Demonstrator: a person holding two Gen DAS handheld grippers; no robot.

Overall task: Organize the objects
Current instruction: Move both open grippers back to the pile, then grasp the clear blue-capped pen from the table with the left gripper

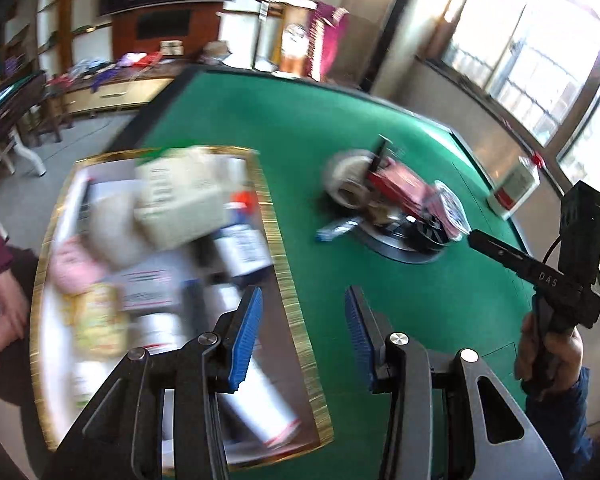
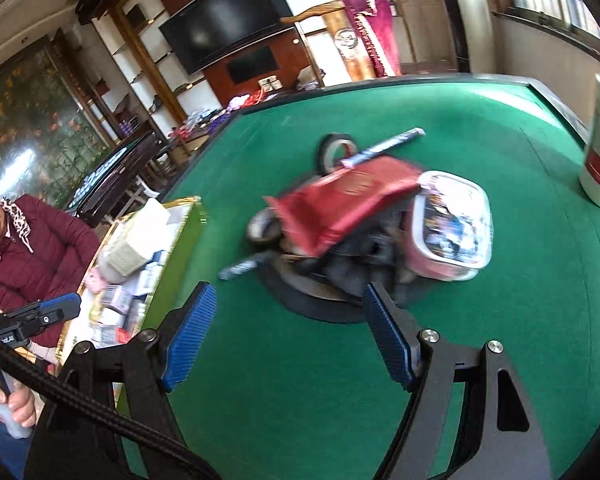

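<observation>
1. Far left, the gold-rimmed tray (image 1: pixel 288 276) is sitting on the green table (image 1: pixel 420 300), stuffed with blurry boxes and packets, a pale carton (image 1: pixel 180 204) lying on top.
2. The left gripper (image 1: pixel 302 336) is hanging over the tray's right edge, jaws partly apart, gripping nothing.
3. Mid-table, the pile is looking messy: a red pouch (image 2: pixel 340 204) is lying over tape rolls (image 2: pixel 334 150), with a clear lidded tub (image 2: pixel 452 224) just right of it.
4. The right gripper (image 2: pixel 290 336) is hovering near the pile, jaws wide, empty.
</observation>
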